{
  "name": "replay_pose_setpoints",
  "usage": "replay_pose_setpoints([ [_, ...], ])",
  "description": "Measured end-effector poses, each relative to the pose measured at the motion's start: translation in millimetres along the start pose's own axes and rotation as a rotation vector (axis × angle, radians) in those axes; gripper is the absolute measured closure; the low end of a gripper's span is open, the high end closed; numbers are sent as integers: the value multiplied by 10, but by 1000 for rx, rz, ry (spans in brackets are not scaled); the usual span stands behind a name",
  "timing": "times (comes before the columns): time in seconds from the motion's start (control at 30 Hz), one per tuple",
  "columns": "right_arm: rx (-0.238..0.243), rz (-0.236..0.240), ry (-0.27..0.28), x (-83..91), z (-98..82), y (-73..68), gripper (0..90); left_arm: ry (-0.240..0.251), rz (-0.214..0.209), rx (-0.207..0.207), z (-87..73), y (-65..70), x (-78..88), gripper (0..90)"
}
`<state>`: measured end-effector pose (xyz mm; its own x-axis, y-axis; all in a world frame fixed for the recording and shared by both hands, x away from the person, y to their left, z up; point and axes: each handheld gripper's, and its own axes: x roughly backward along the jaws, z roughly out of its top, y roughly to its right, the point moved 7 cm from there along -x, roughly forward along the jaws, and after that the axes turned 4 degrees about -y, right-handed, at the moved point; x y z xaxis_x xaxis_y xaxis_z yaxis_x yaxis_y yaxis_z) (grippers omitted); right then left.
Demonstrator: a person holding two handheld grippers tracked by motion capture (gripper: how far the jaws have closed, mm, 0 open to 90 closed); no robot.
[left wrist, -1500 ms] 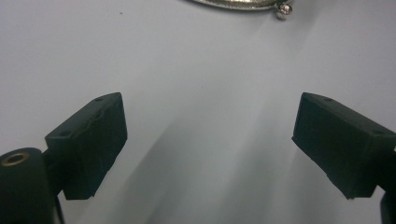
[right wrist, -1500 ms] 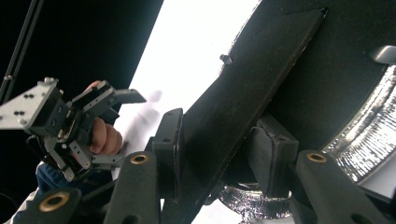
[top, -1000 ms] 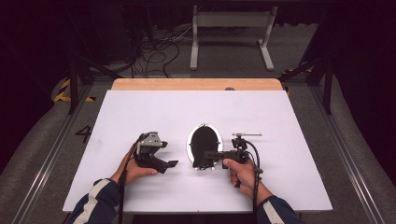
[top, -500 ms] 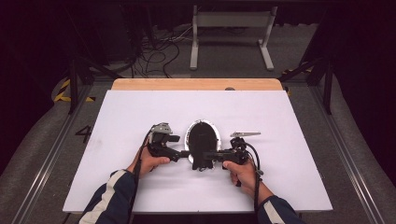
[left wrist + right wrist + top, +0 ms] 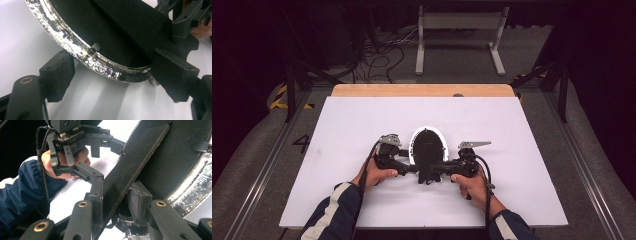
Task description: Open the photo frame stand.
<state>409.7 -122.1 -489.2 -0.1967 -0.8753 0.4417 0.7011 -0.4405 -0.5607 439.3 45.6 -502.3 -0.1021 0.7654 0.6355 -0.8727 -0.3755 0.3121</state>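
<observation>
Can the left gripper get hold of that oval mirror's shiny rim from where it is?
Probably yes: the left gripper has open jaws either side of the silver rim, with nothing between them.

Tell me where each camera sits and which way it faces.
High view: above the near table edge, facing forward and down; both forearms, left tool, right tool, oval frame.
Left gripper view: on left tool; jaws, just closing, straddle the silver rim.
Right gripper view: on right tool, clamping the black strut; left hand beyond.
All share the frame.
</observation>
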Motion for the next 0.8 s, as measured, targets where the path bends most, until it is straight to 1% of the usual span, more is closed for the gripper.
replay_pose_setpoints([
  [0.07,6,-2,-3,9,-1,-9,680,9,-2,-9,12,6,18,228],
  [0.1,8,0,-6,15,-2,-17,682,22,-9,4,20,24,38,234],
  [0.17,22,-5,-13,31,-5,-24,688,38,-20,5,34,39,68,249],
  [0.2,26,-11,-15,35,-6,-21,691,54,-23,-7,48,45,88,249],
  [0.27,30,-21,-14,49,-5,-25,700,79,-25,-4,70,65,118,262],
  [0.3,33,-29,-15,56,-4,-23,702,97,-30,-11,85,71,136,263],
  [0.33,35,-37,-13,60,-2,-21,707,118,-35,-7,100,86,157,270],
  [0.37,36,-47,-9,66,-1,-9,716,130,-35,-10,111,93,176,289],
  [0.43,27,-53,-7,72,-1,0,724,148,-39,-27,129,113,208,308],
  [0.5,23,-61,-7,73,-5,15,729,150,-38,-25,131,120,210,348],
  [0.57,16,-60,-6,70,-4,23,736,145,-37,-19,124,121,197,412],
  [0.6,16,-61,-7,69,-5,18,736,139,-39,-28,115,113,172,445],
  [0.63,20,-63,-6,68,-6,18,737,132,-40,-25,99,132,135,457],
  [0.7,21,-66,-6,69,-6,16,737,132,-35,-29,102,131,130,459],
  [0.73,22,-67,-5,70,-8,13,737,132,-29,-26,99,129,129,492],
  [0.77,22,-67,-5,70,-8,13,737,132,-29,-26,99,129,129,506],
  [0.8,21,-65,-5,70,-9,7,738,127,-26,-37,94,119,124,506],
])
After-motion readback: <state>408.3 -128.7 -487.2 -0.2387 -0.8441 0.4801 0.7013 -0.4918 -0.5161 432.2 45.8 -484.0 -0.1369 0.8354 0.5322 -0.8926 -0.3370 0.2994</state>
